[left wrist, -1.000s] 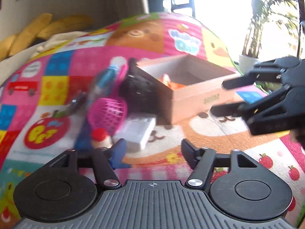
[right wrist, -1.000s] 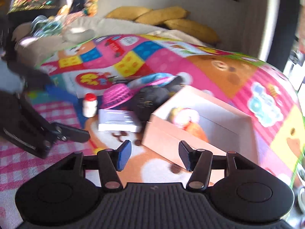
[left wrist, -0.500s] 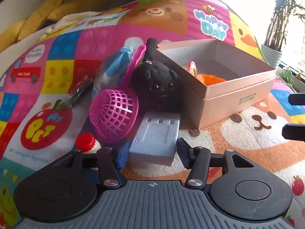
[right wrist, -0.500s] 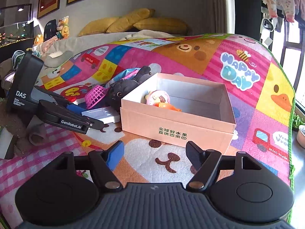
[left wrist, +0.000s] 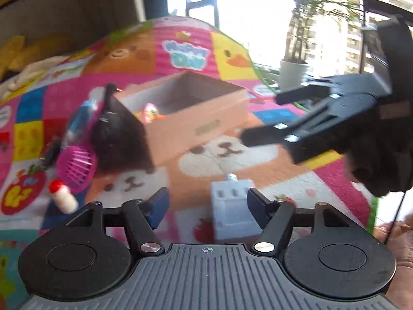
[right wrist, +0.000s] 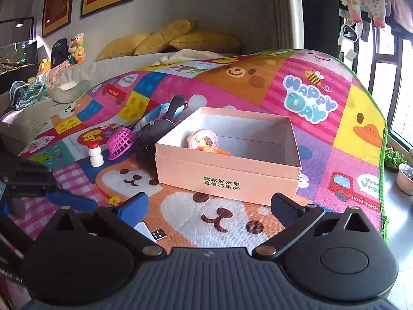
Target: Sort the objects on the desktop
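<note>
Landmark: the open pink cardboard box [right wrist: 227, 170] on the patterned play mat [right wrist: 258, 82].

Left gripper [left wrist: 206, 204]: jaws opening. A pale grey block-shaped device [left wrist: 233, 206] lies on the mat between them, against the right finger and clear of the blue-padded left finger; view is blurred, so contact at the right pad cannot be confirmed. This device sits on the near side of the box, well apart from it.

Right gripper [right wrist: 209, 206]: jaws opening, wide apart, nothing between them; only mat shows in the gap, just short of the box's front wall.

Left of the box, near to far: a small white bottle with a red cap [right wrist: 95, 153], upright; a pink mesh basket [right wrist: 121, 142], tipped on its side; a black plush toy [right wrist: 152, 137] touching the box's left wall.

Inside the box, at its left front corner: a round pink item [right wrist: 204, 139] and an orange object [right wrist: 214, 151].

Beyond the mat: yellow cushions [right wrist: 167, 38] against the wall.
</note>
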`<state>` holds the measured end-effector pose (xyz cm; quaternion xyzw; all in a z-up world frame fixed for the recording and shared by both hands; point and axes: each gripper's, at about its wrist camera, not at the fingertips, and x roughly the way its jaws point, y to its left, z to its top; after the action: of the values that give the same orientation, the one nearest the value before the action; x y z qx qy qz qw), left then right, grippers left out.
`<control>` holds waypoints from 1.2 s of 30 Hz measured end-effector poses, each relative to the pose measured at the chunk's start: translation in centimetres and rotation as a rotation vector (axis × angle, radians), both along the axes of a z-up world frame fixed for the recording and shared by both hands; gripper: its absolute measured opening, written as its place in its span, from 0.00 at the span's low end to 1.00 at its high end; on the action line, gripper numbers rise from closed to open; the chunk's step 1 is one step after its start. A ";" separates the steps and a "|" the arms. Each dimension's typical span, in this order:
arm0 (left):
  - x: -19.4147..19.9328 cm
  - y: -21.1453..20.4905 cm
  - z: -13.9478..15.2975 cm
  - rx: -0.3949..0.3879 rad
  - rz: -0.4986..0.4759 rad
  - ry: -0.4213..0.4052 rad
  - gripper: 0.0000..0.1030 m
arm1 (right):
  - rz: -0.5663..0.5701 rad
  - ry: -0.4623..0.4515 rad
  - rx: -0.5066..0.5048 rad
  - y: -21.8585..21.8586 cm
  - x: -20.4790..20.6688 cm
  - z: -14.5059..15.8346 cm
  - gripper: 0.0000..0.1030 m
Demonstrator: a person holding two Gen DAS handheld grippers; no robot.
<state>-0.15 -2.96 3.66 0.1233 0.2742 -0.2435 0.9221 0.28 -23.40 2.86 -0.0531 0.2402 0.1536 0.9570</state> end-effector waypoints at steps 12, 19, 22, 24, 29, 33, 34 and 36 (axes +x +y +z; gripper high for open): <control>10.3 8.3 -2.6 0.008 0.512 0.042 0.47 | -0.041 0.089 0.004 -0.2 0.0 -2.5 1.00; 9.1 7.0 -2.7 -0.006 0.465 0.037 0.28 | -0.039 0.132 0.006 -0.2 0.2 -3.6 1.00; 7.1 6.1 -2.1 -0.038 0.398 0.055 0.28 | -0.044 0.162 0.022 -0.4 0.1 -3.7 1.00; 5.1 5.1 -1.8 -0.046 0.335 0.060 0.28 | -0.062 0.189 0.035 -0.8 0.2 -3.9 1.00; 0.4 2.2 -2.0 -0.056 0.199 0.086 0.31 | -0.107 0.277 0.125 -2.5 0.9 -4.4 1.00; -0.7 1.0 -2.9 -0.052 0.182 0.101 0.40 | -0.112 0.282 0.105 -2.1 1.0 -4.6 1.00; -0.6 1.2 -3.0 -0.057 0.191 0.107 0.45 | -0.113 0.282 0.102 -2.0 0.9 -4.6 1.00; -0.4 1.6 -3.1 -0.065 0.221 0.106 0.73 | -0.109 0.284 0.096 -2.0 1.0 -4.6 1.00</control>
<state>-0.53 -1.33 0.53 0.0493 0.3265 -0.1553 0.9310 1.24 -25.43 -1.75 0.0282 0.3681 0.1188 0.9217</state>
